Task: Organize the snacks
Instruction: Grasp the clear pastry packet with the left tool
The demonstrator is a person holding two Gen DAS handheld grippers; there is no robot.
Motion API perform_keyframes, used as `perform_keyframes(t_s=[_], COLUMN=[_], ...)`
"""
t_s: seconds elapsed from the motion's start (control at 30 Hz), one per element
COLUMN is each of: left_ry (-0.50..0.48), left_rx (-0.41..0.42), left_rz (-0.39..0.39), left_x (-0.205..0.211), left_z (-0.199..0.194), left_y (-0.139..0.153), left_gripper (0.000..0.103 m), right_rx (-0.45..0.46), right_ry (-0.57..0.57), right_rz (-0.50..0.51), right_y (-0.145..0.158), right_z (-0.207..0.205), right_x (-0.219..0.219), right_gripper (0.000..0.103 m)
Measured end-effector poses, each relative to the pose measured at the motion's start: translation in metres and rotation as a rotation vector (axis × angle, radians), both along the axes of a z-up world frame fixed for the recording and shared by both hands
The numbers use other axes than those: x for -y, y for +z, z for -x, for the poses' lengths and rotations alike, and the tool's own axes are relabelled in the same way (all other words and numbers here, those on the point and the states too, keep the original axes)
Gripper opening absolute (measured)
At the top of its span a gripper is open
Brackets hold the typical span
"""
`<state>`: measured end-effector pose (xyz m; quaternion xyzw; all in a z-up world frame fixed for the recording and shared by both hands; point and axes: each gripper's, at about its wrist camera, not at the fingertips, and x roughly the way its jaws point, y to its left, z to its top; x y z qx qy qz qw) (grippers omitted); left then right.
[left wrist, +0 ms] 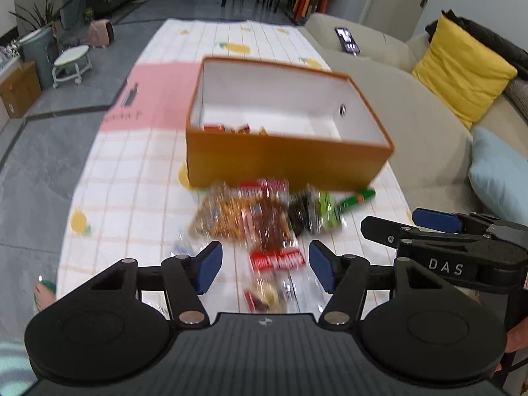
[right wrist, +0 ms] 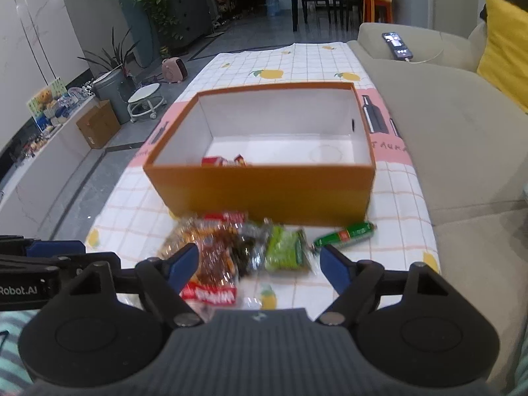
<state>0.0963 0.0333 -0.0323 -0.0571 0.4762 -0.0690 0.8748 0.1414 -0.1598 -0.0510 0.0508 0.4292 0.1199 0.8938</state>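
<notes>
An open orange box [left wrist: 283, 161] [right wrist: 264, 188] stands on the checked tablecloth, with a red snack packet [right wrist: 217, 161] inside at its near left. In front of it lies a pile of snack packets [left wrist: 250, 217] [right wrist: 227, 247]: brown and red ones, a green packet [right wrist: 285, 252] and a green sausage stick [left wrist: 358, 198] [right wrist: 346, 234]. A red-labelled packet [left wrist: 276, 260] [right wrist: 211, 293] lies nearest. My left gripper [left wrist: 265, 265] is open and empty above the pile's near end. My right gripper [right wrist: 260, 265] is open and empty above the pile; it also shows at the right of the left wrist view [left wrist: 425, 227].
A beige sofa [right wrist: 445, 138] runs along the table's right side, with a phone [right wrist: 397, 46] on its arm and a yellow cushion [left wrist: 462, 69]. Left of the table is grey floor with a small white stool [left wrist: 71, 62], a cardboard box [right wrist: 97, 125] and plants.
</notes>
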Motion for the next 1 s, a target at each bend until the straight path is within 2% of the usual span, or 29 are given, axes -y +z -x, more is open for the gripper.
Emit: perform_keyframes(t_s=[0.1, 0.23, 0.33, 0.53, 0.77, 1.0], left_ry=[-0.009, -0.005, 0.002, 0.016, 0.001, -0.006], left_rx=[-0.054, -0.120, -0.126, -0.137, -0.156, -0.168], left_rz=[0.005, 0.000, -0.031, -0.001, 0.043, 0.093], left_x=[0.008, 0.014, 0.015, 0.009, 0.009, 0.006], left_z=[0.007, 0.007, 0.004, -0.004, -0.015, -0.020], left_y=[-0.018, -0.045, -0.062, -0.085, -0.101, -0.110], left_gripper=[0.071, 0.071, 0.071, 0.071, 0.060, 0.052], right_rx=[-0.037, -0.069, -0.090, -0.132, -0.174, -0.199], right_ry=[0.005, -0.021, -0.023, -0.034, -0.004, 0.019], right_rz=[0.000, 0.000, 0.027, 0.028, -0.021, 0.006], right_y=[-0.016, -0.035, -0.048, -0.071, -0.086, -0.096], right_z=[0.012, 0.021, 0.021, 0.011, 0.004, -0.002], right_x=[0.001, 0.001, -0.001, 0.003, 0.001, -0.005], right_gripper=[0.070, 0.067, 0.066, 0.066, 0.066, 0.066])
